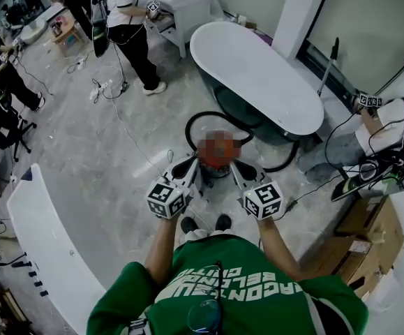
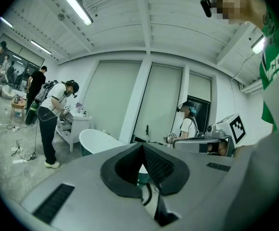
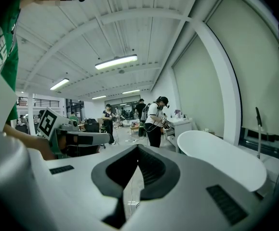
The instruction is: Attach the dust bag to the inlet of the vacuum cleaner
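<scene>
The vacuum cleaner (image 1: pixel 217 160) stands on the floor just ahead of my feet. It is a round body with an orange top under a blurred patch, and a black hose (image 1: pixel 203 119) loops behind it. No dust bag shows in any view. My left gripper (image 1: pixel 190 166) and right gripper (image 1: pixel 238 169) point level at the vacuum from either side, a little above it. In the left gripper view the left gripper (image 2: pixel 142 146) has its jaws meeting at the tip with nothing between them. The right gripper (image 3: pixel 137 147) is likewise shut and empty.
A white bathtub (image 1: pixel 257 75) lies beyond the vacuum. A long white counter (image 1: pixel 41 236) runs at the left, and cardboard boxes (image 1: pixel 369 236) stand at the right. A person sits at the right (image 1: pixel 390 128), another stands at a white cabinet (image 1: pixel 135 26). Cables trail on the floor.
</scene>
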Demonstrator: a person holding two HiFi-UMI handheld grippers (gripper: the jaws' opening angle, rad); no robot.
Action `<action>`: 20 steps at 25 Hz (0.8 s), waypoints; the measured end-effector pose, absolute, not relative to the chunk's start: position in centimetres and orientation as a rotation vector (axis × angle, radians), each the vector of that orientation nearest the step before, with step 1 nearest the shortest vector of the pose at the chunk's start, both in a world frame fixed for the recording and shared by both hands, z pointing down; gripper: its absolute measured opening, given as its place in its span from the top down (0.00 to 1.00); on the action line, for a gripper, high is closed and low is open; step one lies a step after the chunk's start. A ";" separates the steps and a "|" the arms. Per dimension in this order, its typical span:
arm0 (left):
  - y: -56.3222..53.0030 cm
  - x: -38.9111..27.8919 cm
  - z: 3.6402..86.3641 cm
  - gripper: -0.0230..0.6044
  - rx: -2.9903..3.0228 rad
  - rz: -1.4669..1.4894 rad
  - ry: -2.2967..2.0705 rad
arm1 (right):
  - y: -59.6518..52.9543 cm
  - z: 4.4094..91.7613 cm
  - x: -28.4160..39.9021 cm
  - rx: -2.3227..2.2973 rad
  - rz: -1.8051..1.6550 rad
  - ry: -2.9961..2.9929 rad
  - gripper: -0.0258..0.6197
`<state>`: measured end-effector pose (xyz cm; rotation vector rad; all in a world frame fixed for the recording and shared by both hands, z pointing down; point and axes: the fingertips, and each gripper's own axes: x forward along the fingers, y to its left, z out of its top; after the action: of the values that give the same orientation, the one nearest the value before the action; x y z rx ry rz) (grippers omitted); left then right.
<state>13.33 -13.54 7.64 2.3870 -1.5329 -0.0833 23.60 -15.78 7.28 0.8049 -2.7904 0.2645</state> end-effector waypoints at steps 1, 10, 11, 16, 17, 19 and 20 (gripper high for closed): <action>-13.6 13.3 7.6 0.96 2.391 -0.079 -1.530 | -15.8 7.2 23.5 0.810 0.268 -2.792 0.95; -14.3 13.6 7.3 0.96 2.427 -0.037 -1.508 | -16.1 6.7 22.5 0.825 0.176 -2.769 0.95; -14.4 13.7 7.2 0.96 2.430 -0.037 -1.506 | -16.1 6.7 22.5 0.827 0.180 -2.770 0.95; -14.9 13.9 7.0 0.96 2.445 -0.043 -1.502 | -16.5 6.7 22.6 0.837 0.174 -2.773 0.95; -15.0 14.0 7.0 0.96 2.447 -0.045 -1.500 | -16.6 6.7 22.6 0.841 0.172 -2.773 0.95; -15.3 14.1 6.9 0.96 2.451 -0.048 -1.495 | -16.8 6.6 22.7 0.848 0.172 -2.773 0.95; -15.4 14.2 6.9 0.96 2.453 -0.049 -1.492 | -17.0 6.6 22.8 0.852 0.174 -2.772 0.95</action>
<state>14.22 -15.44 6.88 2.4531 -1.4921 -0.0485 22.84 -16.99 6.63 0.8524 -2.7717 0.1740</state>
